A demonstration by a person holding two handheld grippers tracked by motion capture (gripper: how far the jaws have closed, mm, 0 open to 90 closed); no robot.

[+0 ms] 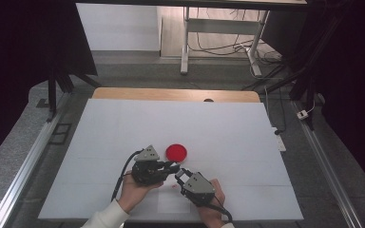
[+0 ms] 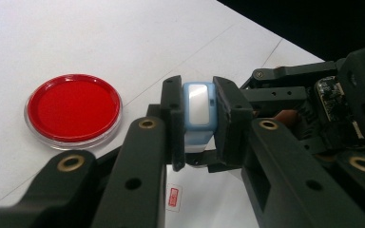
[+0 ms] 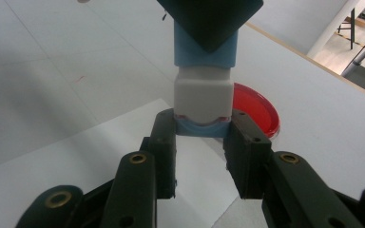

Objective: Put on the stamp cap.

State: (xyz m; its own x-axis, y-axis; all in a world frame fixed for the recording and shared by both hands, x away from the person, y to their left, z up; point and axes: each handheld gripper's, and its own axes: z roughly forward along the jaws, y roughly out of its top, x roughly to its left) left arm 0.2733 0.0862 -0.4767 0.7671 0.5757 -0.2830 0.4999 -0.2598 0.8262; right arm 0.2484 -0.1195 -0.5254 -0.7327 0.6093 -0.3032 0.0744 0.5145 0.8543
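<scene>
A: What lies beyond the white counter [image 1: 218, 123]?
B: Grey floor [image 1: 138, 71], then a white-legged desk [image 1: 186, 42] with tangled cables [image 1: 228, 47].
A: The sides?
B: Black curtains [image 1: 24, 57] left and right, and metal rails [image 1: 24, 166].

Lab: white-covered table [image 1: 123, 123], black curtains [image 1: 24, 57], aluminium rails [image 1: 26, 161], floor cables [image 1: 228, 47].

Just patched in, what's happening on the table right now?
A person holds a gripper in each hand. The left gripper is clamped on a small blue and white stamp-like block, held above the white table. The right gripper has its jaws around the block's other end. A red dish sits just beyond.
</scene>
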